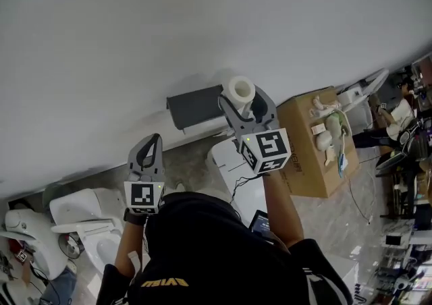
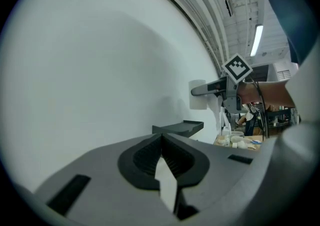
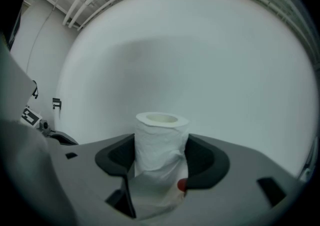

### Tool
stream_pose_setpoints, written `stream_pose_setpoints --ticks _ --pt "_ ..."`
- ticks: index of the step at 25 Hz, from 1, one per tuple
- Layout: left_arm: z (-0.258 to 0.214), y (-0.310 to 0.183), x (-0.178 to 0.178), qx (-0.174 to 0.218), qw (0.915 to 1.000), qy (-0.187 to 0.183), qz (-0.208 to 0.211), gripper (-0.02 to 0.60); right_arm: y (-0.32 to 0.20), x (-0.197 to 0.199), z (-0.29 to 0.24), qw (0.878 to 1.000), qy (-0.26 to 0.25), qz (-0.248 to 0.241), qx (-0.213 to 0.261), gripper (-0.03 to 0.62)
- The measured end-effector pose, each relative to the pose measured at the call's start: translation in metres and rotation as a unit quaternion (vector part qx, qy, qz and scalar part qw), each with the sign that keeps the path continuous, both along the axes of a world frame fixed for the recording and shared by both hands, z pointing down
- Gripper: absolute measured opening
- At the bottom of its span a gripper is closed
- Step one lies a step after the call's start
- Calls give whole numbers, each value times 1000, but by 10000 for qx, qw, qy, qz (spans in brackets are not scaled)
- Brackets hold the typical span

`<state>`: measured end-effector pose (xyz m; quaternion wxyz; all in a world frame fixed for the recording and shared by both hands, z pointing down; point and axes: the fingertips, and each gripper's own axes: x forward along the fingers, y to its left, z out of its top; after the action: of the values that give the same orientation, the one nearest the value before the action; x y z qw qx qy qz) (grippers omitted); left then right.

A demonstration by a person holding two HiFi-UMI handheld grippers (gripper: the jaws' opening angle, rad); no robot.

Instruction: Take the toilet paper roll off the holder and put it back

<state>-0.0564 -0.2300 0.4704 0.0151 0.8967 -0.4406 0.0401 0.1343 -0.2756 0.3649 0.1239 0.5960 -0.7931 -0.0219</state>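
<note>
A white toilet paper roll stands upright between the jaws of my right gripper, which is shut on it; its hollow core faces up. From the head view the roll sits in my right gripper just right of the dark grey wall holder, slightly above it. The holder juts from the white wall in the left gripper view, with the roll beyond it. My left gripper hangs lower left of the holder, shut with nothing in it.
A cardboard box with pale items on top stands to the right of the holder. A white toilet stands on the floor at lower left. A white box stands below the holder. The wall fills the upper view.
</note>
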Motion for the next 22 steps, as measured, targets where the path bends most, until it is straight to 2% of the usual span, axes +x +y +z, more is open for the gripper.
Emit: stream_pose_setpoints --ticks 14,22 --pt "-22 -31 -6 298 9992 -228 162 12 22 69 -25 9964 -64 830 184 287" --pt "-20 -35 -3 273 9987 -326 279 11 29 92 -25 9934 -18 1131 176 288"
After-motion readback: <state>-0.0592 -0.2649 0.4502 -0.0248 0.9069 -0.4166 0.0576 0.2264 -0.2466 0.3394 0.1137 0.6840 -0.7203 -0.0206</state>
